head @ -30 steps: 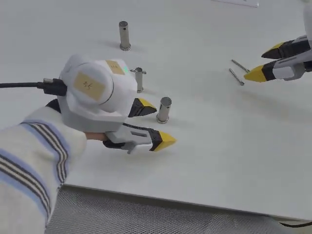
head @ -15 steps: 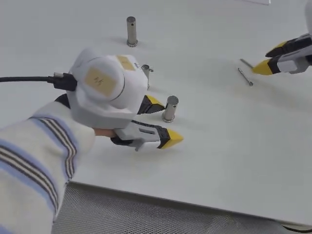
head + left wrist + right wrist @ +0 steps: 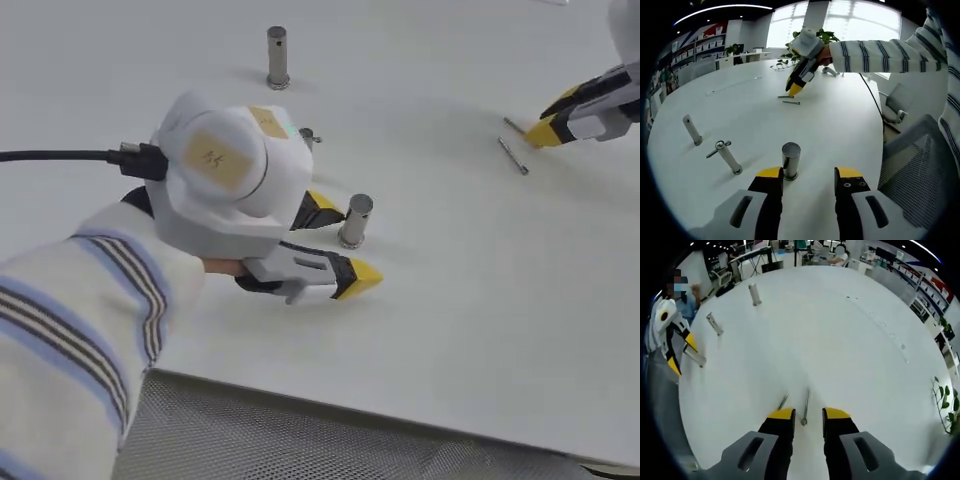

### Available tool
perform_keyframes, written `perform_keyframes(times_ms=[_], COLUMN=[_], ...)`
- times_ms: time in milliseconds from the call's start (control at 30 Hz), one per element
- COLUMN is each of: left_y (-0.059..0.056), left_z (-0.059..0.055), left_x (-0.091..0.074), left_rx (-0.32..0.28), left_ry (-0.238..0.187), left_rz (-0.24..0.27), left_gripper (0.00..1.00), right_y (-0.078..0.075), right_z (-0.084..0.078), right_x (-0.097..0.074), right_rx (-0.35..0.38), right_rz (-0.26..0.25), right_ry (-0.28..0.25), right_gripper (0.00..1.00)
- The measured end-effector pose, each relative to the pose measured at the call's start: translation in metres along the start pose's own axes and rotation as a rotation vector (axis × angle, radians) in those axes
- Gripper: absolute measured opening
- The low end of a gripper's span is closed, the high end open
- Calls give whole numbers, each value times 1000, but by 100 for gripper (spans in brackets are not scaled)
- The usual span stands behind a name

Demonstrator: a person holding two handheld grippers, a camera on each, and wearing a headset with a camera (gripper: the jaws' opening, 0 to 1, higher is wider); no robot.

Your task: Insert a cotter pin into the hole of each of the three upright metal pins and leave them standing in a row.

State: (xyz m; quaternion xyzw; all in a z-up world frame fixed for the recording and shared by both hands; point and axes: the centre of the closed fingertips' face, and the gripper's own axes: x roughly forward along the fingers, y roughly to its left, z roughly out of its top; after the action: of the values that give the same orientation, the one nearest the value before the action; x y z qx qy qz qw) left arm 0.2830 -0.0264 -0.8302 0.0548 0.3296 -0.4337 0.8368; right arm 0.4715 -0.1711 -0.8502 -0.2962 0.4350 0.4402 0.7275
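Left gripper (image 3: 809, 174) and right gripper (image 3: 809, 414) are both gaping, gripping nothing.
The left is facing the nearest metal pin (image 3: 790, 159) (upright, bare) just beyond its jaw tips; the right is straddling a loose cotter pin (image 3: 805, 407) on the table (image 3: 830, 115); the middle pin (image 3: 730, 159) is carrying an inserted cotter pin (image 3: 718, 148).

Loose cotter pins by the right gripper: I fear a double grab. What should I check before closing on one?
1. Jaws of the right gripper open: ok.
2. One thin grey metal cotter pin lies between them: ok.
3. The second loose cotter pin clear of the jaws: not ok, it lies at one jaw's tip.
4. Jaws of the left gripper open either side of the nearest upright silver metal pin: ok.
5. Which way that pin's hole faces: cannot tell.
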Motion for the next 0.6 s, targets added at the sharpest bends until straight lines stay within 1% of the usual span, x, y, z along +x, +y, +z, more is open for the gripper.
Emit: perform_keyframes(times_ms=[100, 167, 267, 333, 433, 600], left_y=[1, 1, 1, 0, 2, 3], left_z=[1, 0, -2, -3, -4, -4], left_x=[0, 1, 1, 0, 0, -1], left_rx=[-2, -3, -5, -7, -9, -7], left_ry=[-4, -3, 4, 4, 5, 3], left_rz=[2, 1, 0, -2, 2, 5], left_gripper=[39, 39, 38, 38, 38, 38], right_y=[2, 4, 5, 2, 1, -1], right_z=[-2, -2, -4, -4, -3, -4], right_x=[3, 5, 7, 10, 11, 12], right_rx=[5, 10, 2, -8, 7, 6], right_rz=[20, 33, 33, 44, 40, 41], right_ry=[25, 28, 43, 55, 60, 70], right_gripper=[19, 19, 18, 17, 15, 14])
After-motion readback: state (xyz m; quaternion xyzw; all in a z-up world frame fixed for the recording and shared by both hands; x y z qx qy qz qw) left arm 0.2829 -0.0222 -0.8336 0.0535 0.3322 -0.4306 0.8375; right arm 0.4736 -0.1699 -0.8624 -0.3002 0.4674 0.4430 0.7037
